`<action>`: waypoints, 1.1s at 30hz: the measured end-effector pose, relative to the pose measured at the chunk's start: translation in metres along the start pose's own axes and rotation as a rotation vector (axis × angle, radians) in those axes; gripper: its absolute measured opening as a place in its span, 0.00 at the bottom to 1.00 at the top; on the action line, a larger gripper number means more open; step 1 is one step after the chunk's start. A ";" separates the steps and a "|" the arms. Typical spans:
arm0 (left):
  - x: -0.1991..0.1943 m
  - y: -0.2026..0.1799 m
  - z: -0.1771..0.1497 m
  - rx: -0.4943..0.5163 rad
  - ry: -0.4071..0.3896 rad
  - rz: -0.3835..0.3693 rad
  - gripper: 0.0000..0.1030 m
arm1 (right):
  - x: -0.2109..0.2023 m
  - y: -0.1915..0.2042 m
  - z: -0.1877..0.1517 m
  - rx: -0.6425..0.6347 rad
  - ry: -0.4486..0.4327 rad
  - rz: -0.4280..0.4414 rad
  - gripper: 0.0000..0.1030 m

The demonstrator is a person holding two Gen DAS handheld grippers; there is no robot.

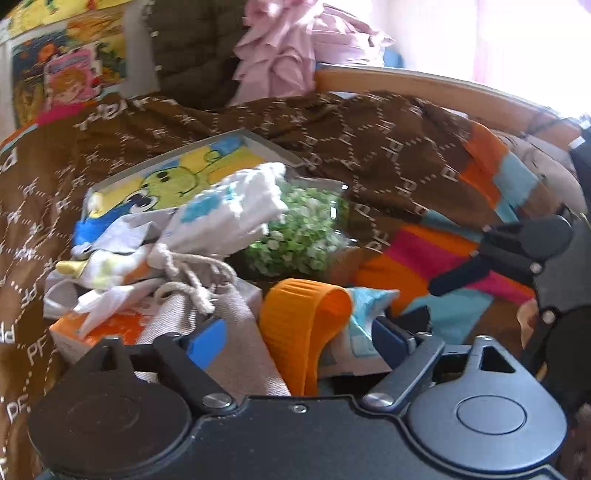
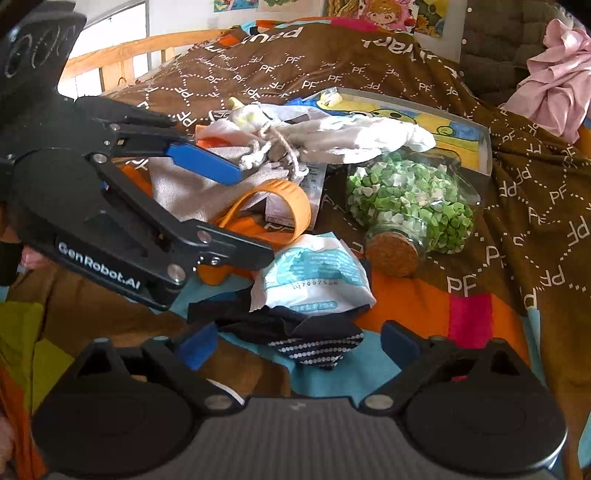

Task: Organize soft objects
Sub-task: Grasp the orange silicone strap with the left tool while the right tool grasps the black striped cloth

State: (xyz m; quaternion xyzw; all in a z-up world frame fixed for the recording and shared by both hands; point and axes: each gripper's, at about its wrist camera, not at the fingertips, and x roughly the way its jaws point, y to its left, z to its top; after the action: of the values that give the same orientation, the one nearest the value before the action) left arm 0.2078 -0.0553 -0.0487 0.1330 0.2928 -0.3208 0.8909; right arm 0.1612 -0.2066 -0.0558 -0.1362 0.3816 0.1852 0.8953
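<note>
the left gripper (image 2: 255,216) has its fingers wide apart, one blue pad (image 2: 207,164) over the grey drawstring bag (image 1: 221,332) and the other finger down by the orange band (image 2: 280,206). nothing is pinched yet. the right gripper (image 2: 299,343) is open too, and the dark dotted cloth (image 2: 317,349) lies between its fingers, not squeezed.

the soft things sit in one messy heap in the middle of the bed: the bag, a white knitted piece (image 1: 236,214), the orange band and a white and blue packet (image 2: 317,277).

here is what i think could go wrong. the bag's cord (image 1: 192,277) is tangled over the heap, so a pull on the bag may drag the white cloth and other bits along. the glass jar of green bits (image 2: 410,206) lies on its side at about 2 o'clock from the packet, touching the pile. a tug may roll it, and the cork (image 2: 391,251) may pop out and spill. the band is floppy and may slip out of a loose pinch.

the bed cover (image 2: 332,74) is brown with white letters and bright stripes, and it is soft and bumpy. a flat picture box (image 1: 177,173) lies at 12 o'clock behind the heap. a wooden rail (image 1: 424,86) runs along the far edge, pink cloth (image 1: 295,48) is piled at the far end, and cartoon posters (image 2: 384,14) hang on the wall.
</note>
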 end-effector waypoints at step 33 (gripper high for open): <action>0.004 -0.024 -0.010 0.200 0.057 0.110 0.08 | 0.006 0.022 -0.004 -0.154 0.033 -0.057 0.12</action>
State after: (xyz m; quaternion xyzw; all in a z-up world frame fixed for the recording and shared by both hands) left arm 0.1908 -0.0710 -0.0606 0.2462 0.2769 -0.2953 0.8806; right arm 0.1525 -0.1872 -0.0653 -0.2183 0.3769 0.1862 0.8807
